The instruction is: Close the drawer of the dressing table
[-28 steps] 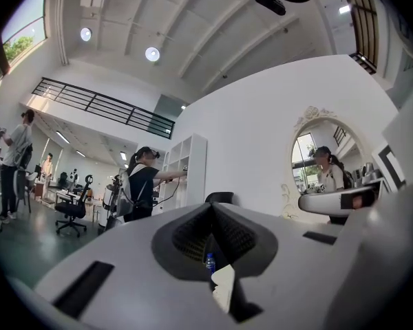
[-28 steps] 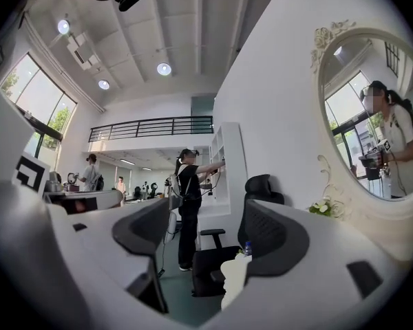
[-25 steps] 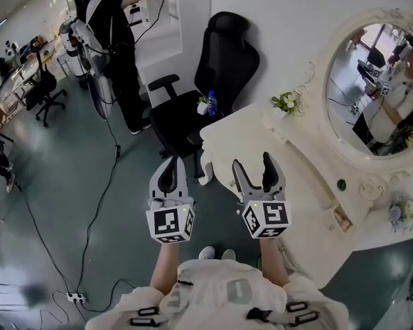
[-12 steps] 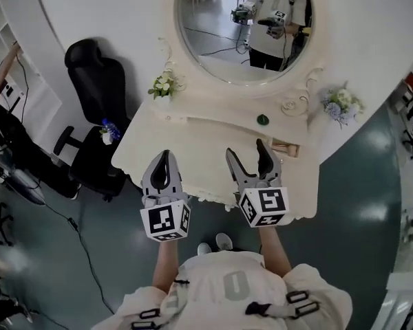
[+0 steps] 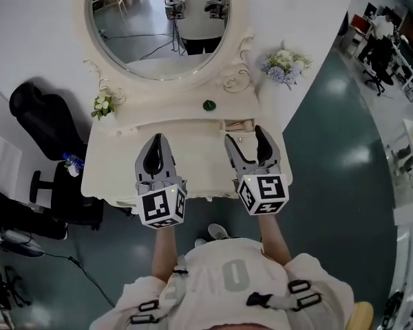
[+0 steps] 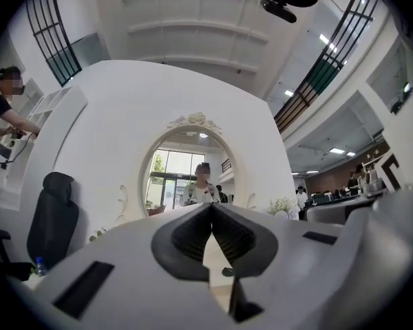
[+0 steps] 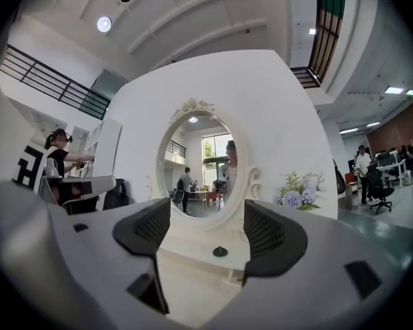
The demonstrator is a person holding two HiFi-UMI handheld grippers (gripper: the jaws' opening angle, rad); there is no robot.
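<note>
The dressing table (image 5: 199,146) looks smooth and cream-painted, its mirror (image 5: 158,26) glossy, the green floor (image 5: 330,150) shiny.

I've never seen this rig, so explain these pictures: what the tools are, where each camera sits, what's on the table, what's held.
A person stands at a dressing table, a hand-held two-jaw gripper in each hand. The overhead picture comes from a head camera; the other two from cameras riding on each gripper. The left gripper is shut, the right gripper open; both hold nothing. By the oval mirror sit white flowers, purple flowers, a small dark object and an open drawer.
</note>
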